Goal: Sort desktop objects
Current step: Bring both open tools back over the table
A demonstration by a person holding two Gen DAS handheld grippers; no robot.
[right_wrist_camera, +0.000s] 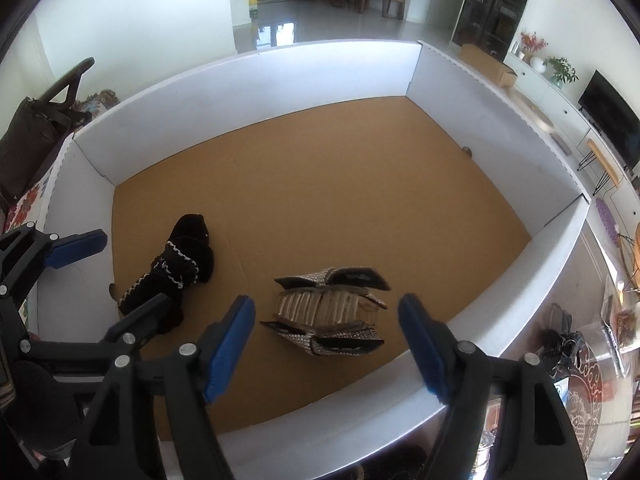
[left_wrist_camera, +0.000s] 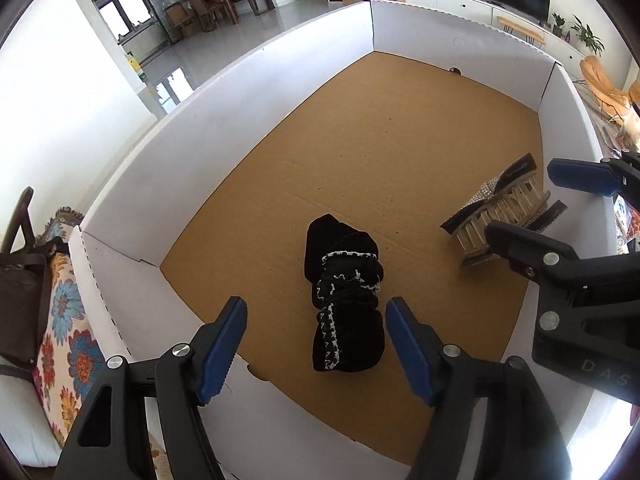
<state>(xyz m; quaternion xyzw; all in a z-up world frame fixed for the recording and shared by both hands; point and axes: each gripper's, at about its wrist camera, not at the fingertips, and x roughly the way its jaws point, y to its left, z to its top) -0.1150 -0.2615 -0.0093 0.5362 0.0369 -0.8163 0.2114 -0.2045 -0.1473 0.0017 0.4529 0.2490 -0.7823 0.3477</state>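
Two things lie on the brown cardboard floor of the white-walled box [left_wrist_camera: 224, 92] that I am working over: to the left a black velvet scrunchie with pale stitched trim [left_wrist_camera: 344, 300], and to its right, apart from it, a rhinestone-studded hair claw clip [right_wrist_camera: 328, 312] resting on its side. My left gripper [left_wrist_camera: 316, 348] hangs open above the near wall with the scrunchie showing between its blue pads, untouched, and my right gripper [right_wrist_camera: 326, 344] is likewise spread wide over the clip, holding nothing. Its black body carries the raised letters "DAS", the only writing I can read.
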